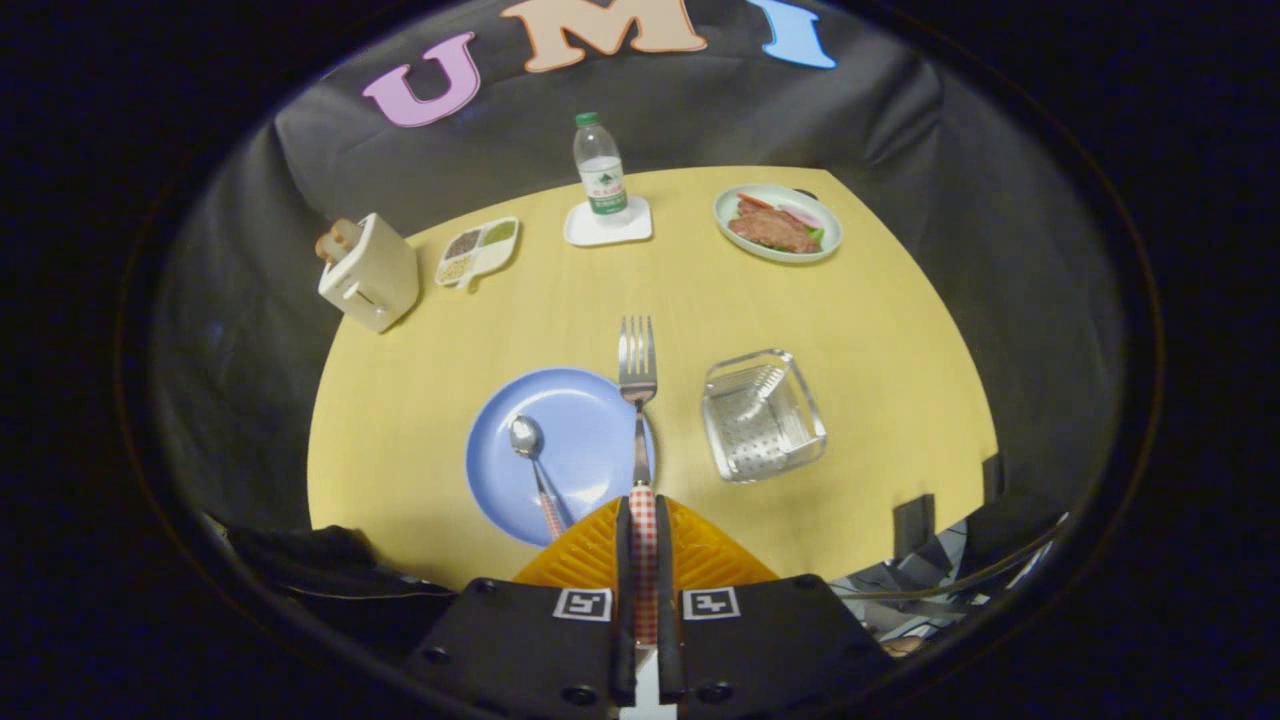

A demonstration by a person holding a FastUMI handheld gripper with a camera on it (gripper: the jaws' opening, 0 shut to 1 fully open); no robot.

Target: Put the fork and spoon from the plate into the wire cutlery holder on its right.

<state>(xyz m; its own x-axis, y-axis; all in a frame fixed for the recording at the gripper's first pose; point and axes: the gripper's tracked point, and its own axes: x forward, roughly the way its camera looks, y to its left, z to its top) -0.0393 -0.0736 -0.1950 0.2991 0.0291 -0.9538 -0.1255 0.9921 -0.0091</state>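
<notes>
The gripper [641,520] was seen closed down to a narrow gap, both fingers pressed on the checked handle of the fork [637,372], which was held out ahead of them with its tines pointing away, raised above the right rim of the blue plate [585,480]. The spoon [526,440] was left lying on the plate, bowl away and its checked handle pointing back toward the fingers, just to the left of them. The wire cutlery holder [762,415] was stood on the yellow table [880,330] close to the right of the plate, its mouth open upward and apparently empty. The fork was judged to be light, stiff and smooth metal, liable to pivot or slide in a pinch taken so far back on the handle; a hold nearer the middle would have been steadier, though the patterned handle probably offered more friction than the bare shaft. The spoon was expected to handle alike, lying flat and low, so its handle would be best taken where it rises off the plate. The holder looked light enough to be tipped or pushed if its rim were struck. Open tabletop was available between plate and holder; the toaster [370,272], the seasoning tray [478,250], the bottle [600,165] on its coaster and the food plate [778,224] stood well apart beyond.
</notes>
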